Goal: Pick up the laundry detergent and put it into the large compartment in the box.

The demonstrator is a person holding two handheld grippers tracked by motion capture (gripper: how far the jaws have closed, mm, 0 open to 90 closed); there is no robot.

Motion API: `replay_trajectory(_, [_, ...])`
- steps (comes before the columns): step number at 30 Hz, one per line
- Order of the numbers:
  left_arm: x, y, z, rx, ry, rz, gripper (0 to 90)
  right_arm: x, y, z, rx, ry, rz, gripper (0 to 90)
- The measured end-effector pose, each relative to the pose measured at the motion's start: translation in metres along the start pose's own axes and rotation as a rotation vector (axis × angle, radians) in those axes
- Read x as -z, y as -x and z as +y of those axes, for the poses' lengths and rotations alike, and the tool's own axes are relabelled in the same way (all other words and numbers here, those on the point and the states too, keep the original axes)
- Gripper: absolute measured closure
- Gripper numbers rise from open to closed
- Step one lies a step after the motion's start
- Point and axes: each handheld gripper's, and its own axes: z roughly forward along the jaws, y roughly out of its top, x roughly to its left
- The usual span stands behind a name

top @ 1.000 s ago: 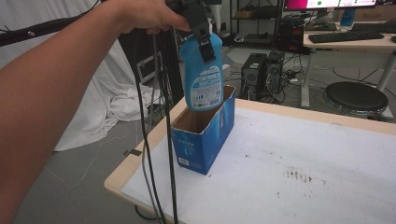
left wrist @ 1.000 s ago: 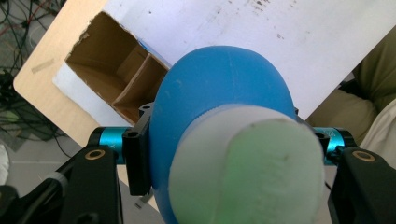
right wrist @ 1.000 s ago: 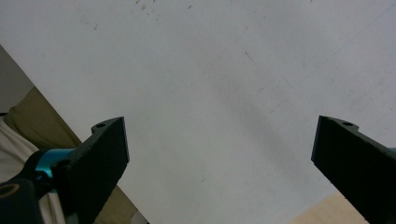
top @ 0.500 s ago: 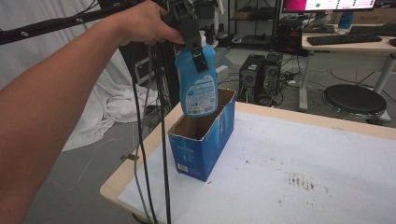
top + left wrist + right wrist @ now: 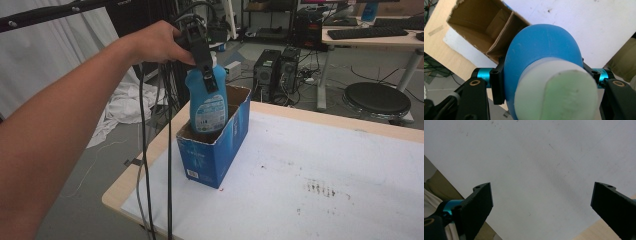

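Note:
A blue bottle [image 5: 207, 103] with a white label and pale cap hangs upright, its base sunk inside an open-topped blue cardboard box [image 5: 214, 156] near the table's left corner. My left gripper [image 5: 204, 70] is shut on the bottle's upper part, held from above by a hand. In the left gripper view the cap and blue shoulder of the bottle [image 5: 544, 50] sit between the black jaws of the left gripper [image 5: 541, 75]. Below is the box interior [image 5: 474, 27] with a cardboard divider [image 5: 504, 32]. My right gripper [image 5: 541, 202] stands open over the bare white tabletop.
The white-covered table [image 5: 325, 165] has a wooden edge. Black cables [image 5: 145, 150] trail down from the left gripper past the table corner. Behind stand computer towers [image 5: 275, 70], a black stool [image 5: 377, 100] and a desk with a keyboard [image 5: 370, 32]. White cloth [image 5: 130, 107] lies on the floor.
The left gripper has lowered the bottle from above the box until its base is inside the box opening.

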Motion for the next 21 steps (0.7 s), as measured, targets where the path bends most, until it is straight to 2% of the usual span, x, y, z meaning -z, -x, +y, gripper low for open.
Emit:
replay_trajectory(5, [-0.017,-0.002,-0.005,-0.004,0.000,-0.007,38.0,-0.002,0.002,0.000,-0.007,-0.005,0.000,3.1])
replay_trajectory(13, [-0.049,-0.003,-0.007,-0.017,-0.034,-0.025,38.0,-0.006,0.002,0.003,0.001,-0.011,0.007,3.1])
replay_trajectory(21, [-0.080,-0.005,-0.013,-0.007,-0.059,-0.041,38.0,-0.008,0.003,0.001,-0.005,-0.016,0.010,3.1])
